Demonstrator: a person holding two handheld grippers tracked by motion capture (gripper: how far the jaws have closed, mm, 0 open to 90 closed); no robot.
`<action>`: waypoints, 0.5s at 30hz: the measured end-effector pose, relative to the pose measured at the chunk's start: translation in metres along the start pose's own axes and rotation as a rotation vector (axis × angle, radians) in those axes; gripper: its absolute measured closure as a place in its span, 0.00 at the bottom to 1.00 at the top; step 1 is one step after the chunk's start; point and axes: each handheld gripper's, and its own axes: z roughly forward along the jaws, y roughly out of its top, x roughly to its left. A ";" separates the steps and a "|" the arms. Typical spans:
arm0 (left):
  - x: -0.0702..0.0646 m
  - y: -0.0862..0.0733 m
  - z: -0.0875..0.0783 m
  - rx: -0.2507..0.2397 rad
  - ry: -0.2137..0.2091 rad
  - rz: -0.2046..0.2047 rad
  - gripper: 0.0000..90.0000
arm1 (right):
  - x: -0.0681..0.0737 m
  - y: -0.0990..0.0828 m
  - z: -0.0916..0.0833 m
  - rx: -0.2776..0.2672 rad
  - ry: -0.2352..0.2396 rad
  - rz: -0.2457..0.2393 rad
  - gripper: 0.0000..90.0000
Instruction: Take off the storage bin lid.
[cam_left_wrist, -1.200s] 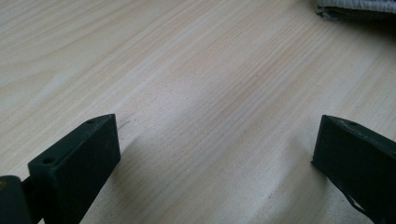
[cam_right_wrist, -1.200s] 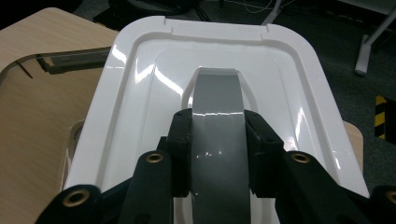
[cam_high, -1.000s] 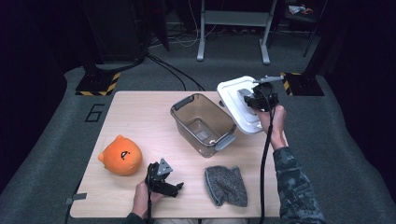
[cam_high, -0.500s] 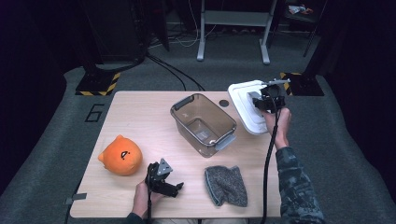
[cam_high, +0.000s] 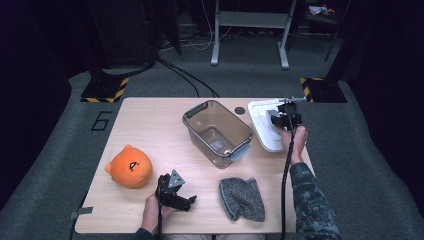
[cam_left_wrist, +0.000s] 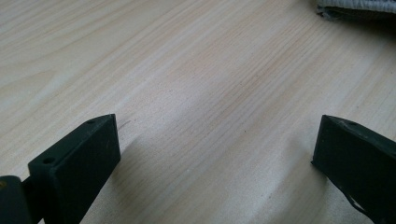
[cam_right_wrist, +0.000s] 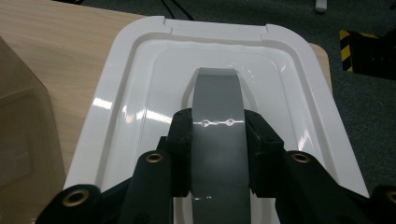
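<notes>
My right gripper (cam_high: 281, 119) is shut on the grey handle (cam_right_wrist: 217, 95) of a white lid (cam_high: 262, 131). In the right gripper view both pads squeeze the handle's sides, and the lid (cam_right_wrist: 140, 93) lies flat over the table's back right corner. Whether it rests on the wood I cannot tell. A clear plastic bin (cam_high: 197, 125) stands open just left of the lid. My left gripper (cam_high: 175, 192) lies near the front edge, its jaws wide open over bare wood (cam_left_wrist: 217, 144).
An orange plush toy (cam_high: 129, 166) sits at the front left of the wooden table (cam_high: 150, 125). A grey knitted cloth (cam_high: 241, 199) lies at the front, right of my left gripper; its edge (cam_left_wrist: 355, 7) shows ahead. The bin's wall (cam_right_wrist: 23, 130) stands close beside the lid.
My right gripper has come down with the lid, from tilted above the bin's right side to flat and low at the table's back right corner. The left gripper has stayed put.
</notes>
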 end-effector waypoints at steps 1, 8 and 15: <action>0.000 0.000 0.000 0.000 0.000 0.000 0.00 | 0.000 -0.002 0.002 0.002 -0.003 0.007 0.74; 0.000 0.000 0.000 0.001 -0.004 0.000 0.00 | 0.002 -0.016 0.019 0.026 -0.009 0.025 0.74; 0.000 0.000 0.000 0.001 -0.003 0.000 0.00 | 0.004 -0.027 0.033 0.038 -0.028 0.041 0.74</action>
